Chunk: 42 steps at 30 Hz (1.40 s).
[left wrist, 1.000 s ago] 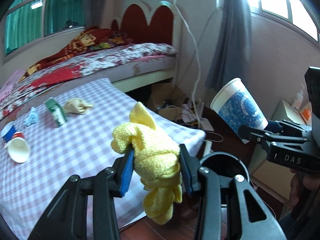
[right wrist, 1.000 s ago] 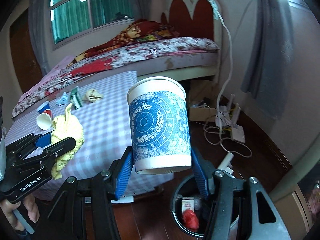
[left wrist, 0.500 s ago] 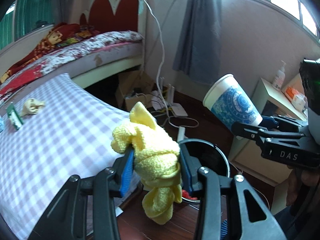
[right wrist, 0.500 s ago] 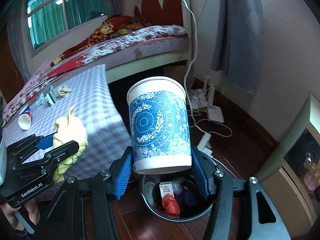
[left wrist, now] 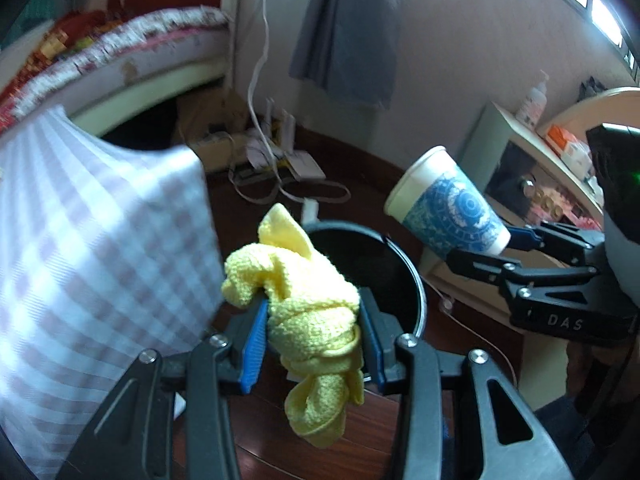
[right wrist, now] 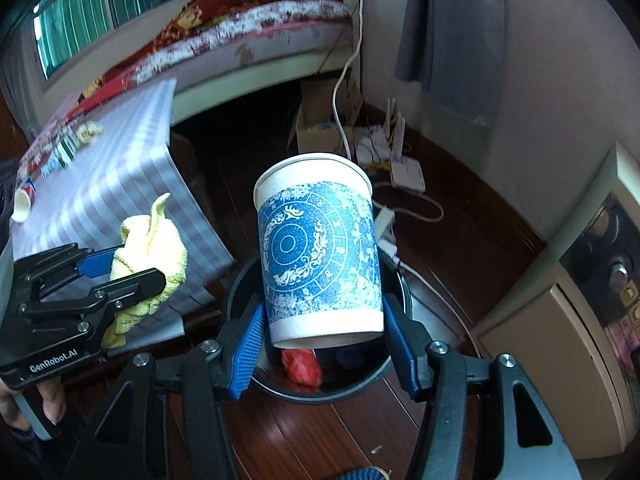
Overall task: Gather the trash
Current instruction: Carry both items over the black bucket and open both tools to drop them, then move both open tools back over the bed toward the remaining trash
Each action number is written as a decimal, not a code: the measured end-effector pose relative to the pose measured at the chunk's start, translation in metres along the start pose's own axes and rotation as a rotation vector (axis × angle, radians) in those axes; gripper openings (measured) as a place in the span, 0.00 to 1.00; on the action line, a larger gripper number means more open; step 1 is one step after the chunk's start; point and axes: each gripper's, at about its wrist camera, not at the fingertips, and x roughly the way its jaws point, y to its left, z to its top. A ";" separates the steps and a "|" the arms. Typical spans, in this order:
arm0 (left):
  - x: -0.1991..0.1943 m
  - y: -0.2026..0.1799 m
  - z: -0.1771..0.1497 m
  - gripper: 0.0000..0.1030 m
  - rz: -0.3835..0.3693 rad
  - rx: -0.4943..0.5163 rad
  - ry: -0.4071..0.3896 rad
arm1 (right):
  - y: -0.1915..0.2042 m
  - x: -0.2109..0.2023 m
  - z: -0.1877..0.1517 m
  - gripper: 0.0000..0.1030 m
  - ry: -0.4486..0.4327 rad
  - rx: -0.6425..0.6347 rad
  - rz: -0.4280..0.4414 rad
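My left gripper point(left wrist: 314, 344) is shut on a crumpled yellow cloth point(left wrist: 308, 304) and holds it at the near rim of a black trash bin point(left wrist: 384, 272) on the floor. It also shows in the right wrist view point(right wrist: 120, 272) with the cloth point(right wrist: 150, 246). My right gripper point(right wrist: 324, 340) is shut on a blue-and-white paper cup point(right wrist: 318, 248), held over the bin point(right wrist: 400, 372); red trash point(right wrist: 302, 366) lies inside. The cup point(left wrist: 448, 208) and right gripper point(left wrist: 516, 248) show at right in the left wrist view.
A table with a checked cloth point(left wrist: 88, 248) stands left of the bin, with a small cup point(right wrist: 22, 204) and scraps point(right wrist: 86, 134) on it. Cables and routers point(right wrist: 400, 168) lie by the wall. A cabinet point(right wrist: 568, 320) stands right, a bed point(right wrist: 256, 36) behind.
Both grippers have swung right and down from the table toward the bin, still holding cloth and cup. The bin now sits right under the cup.
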 end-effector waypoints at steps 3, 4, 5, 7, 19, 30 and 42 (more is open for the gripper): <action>0.016 0.001 -0.004 0.42 -0.029 -0.006 0.041 | -0.007 0.017 -0.006 0.57 0.042 -0.021 -0.001; 0.023 0.002 -0.005 0.42 -0.042 -0.011 0.057 | -0.010 0.022 -0.008 0.57 0.055 -0.027 0.002; 0.029 0.001 -0.005 0.42 -0.049 -0.012 0.070 | -0.011 0.028 -0.010 0.57 0.070 -0.036 0.004; 0.042 0.000 -0.008 0.42 -0.062 -0.011 0.102 | -0.014 0.040 -0.012 0.57 0.100 -0.053 0.012; 0.075 0.012 -0.018 0.89 -0.106 -0.072 0.157 | -0.028 0.096 -0.023 0.83 0.232 -0.090 -0.043; 0.057 0.043 -0.039 0.99 0.105 -0.160 0.111 | -0.046 0.093 -0.029 0.99 0.249 -0.029 -0.109; 0.013 0.050 -0.041 0.99 0.165 -0.162 0.047 | -0.006 0.058 -0.018 0.99 0.186 -0.065 -0.070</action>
